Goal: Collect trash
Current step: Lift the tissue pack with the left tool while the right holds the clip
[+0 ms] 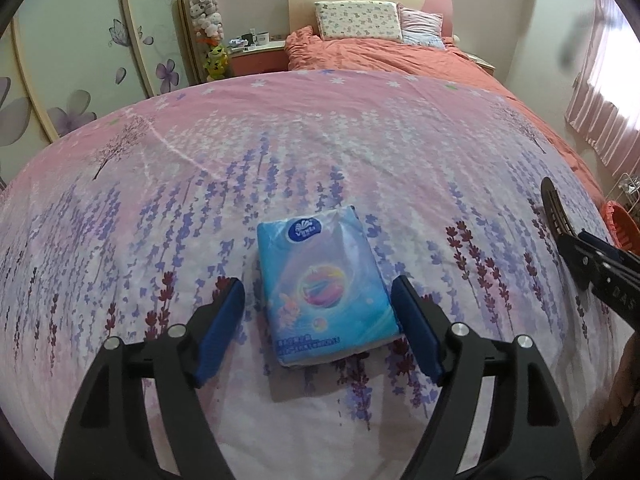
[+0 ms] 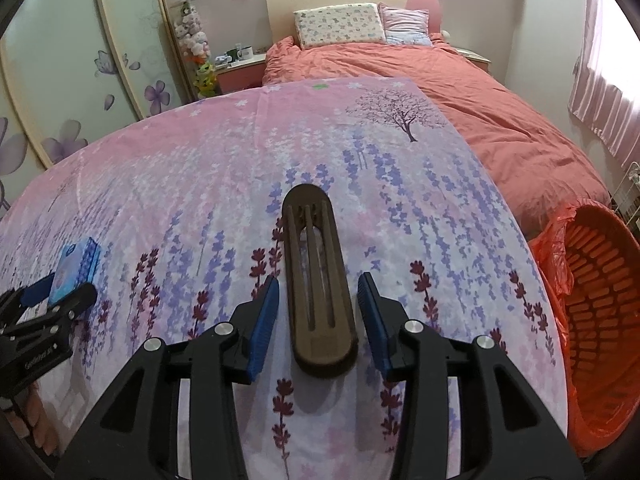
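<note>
Floral bedsheet [image 1: 320,128] spread wide, orange bin [image 2: 592,312] at its right edge. Left gripper [image 1: 318,316] jaws apart, blue tissue pack [image 1: 324,288] lying between them, unpressed. Right gripper [image 2: 318,316] jaws apart, straddling the brown slotted holder [image 2: 320,280], pads clear.

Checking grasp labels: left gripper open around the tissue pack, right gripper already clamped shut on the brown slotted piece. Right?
Not quite. The right gripper is not clamped: the right wrist view shows gaps between both pads and the brown slotted piece, which lies on the bedspread. The left gripper is open around the tissue pack, as stated.
</note>
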Action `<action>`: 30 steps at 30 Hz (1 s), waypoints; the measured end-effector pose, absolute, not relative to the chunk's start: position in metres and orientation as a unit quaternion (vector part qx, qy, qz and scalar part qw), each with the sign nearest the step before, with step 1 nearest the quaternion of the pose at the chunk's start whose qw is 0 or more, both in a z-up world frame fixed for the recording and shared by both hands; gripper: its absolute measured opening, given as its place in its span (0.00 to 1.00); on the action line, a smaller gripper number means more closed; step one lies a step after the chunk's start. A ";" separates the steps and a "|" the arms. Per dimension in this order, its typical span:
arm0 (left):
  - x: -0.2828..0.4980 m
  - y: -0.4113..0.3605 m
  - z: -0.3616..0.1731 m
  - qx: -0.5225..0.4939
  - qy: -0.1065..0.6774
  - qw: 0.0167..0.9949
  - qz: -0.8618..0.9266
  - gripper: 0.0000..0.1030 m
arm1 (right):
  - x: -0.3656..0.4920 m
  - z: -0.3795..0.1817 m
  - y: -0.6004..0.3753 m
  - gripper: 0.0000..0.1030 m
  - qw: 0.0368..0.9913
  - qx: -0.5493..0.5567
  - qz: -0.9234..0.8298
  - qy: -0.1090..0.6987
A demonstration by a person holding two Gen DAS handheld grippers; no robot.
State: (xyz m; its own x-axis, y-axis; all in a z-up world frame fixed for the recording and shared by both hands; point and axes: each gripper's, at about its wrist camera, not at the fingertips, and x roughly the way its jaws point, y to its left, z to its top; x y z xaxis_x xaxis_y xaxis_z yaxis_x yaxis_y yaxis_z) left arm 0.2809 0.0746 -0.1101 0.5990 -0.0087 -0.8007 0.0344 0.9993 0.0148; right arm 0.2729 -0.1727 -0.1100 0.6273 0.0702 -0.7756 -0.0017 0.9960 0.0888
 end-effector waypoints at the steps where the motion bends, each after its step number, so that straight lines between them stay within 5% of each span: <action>1: 0.279 0.075 -0.110 0.013 0.447 0.894 -0.014 0.72 | 0.272 -0.110 -0.173 0.38 0.901 0.039 0.019 0.431; 6: 0.271 0.075 -0.110 0.006 0.444 0.896 -0.021 0.72 | 0.269 -0.110 -0.175 0.31 0.902 0.047 0.023 0.430; 9: 0.271 0.074 -0.108 0.011 0.440 0.898 -0.015 0.53 | 0.266 -0.111 -0.175 0.30 0.902 0.045 0.023 0.429; 30: 0.252 0.069 -0.051 0.002 0.395 0.918 -0.025 0.49 | 0.219 -0.058 -0.189 0.28 0.925 0.043 0.030 0.377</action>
State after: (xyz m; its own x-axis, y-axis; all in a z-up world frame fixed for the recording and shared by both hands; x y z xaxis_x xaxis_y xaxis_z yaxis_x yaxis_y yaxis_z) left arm 0.2525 0.0692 -0.0509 0.6869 -0.0453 -0.7254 0.0478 0.9987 -0.0171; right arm 0.2195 -0.1890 -0.0577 0.7138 0.0878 -0.6948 -0.0224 0.9945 0.1027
